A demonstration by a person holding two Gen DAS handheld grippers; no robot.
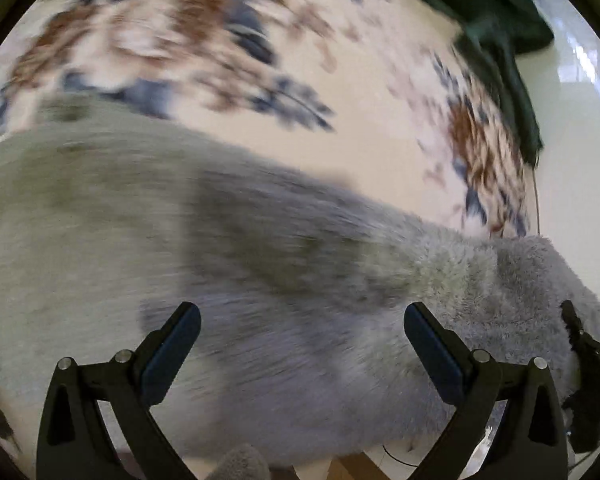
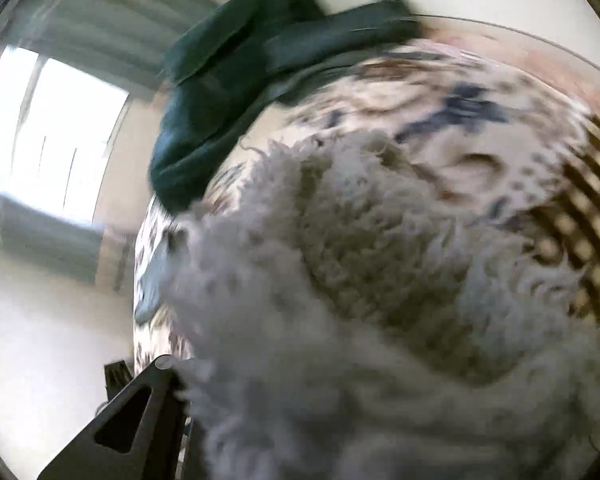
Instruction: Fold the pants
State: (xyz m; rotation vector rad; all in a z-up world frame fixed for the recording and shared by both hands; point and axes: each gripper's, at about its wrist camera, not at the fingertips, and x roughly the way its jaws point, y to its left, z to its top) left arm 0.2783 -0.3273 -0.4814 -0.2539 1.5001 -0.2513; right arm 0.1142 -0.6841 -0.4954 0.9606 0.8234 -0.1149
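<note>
Fluffy grey pants (image 1: 260,248) lie across a flower-patterned bedspread (image 1: 340,80). My left gripper (image 1: 300,320) is open, its two fingers spread wide just above the pants, holding nothing. In the right wrist view the grey pants (image 2: 380,280) fill most of the frame and cover the fingers; only the left finger's base (image 2: 140,412) shows, with fleece bunched against it. The right gripper also shows at the left wrist view's right edge (image 1: 580,344), at the end of the pants, apparently clamped on the fleece. Both views are motion-blurred.
A dark green garment (image 1: 496,20) lies at the bed's far corner and shows in the right wrist view too (image 2: 236,92). A wicker basket (image 2: 592,216) stands at the right. A bright window (image 2: 44,132) and pale floor (image 1: 572,160) lie beyond the bed.
</note>
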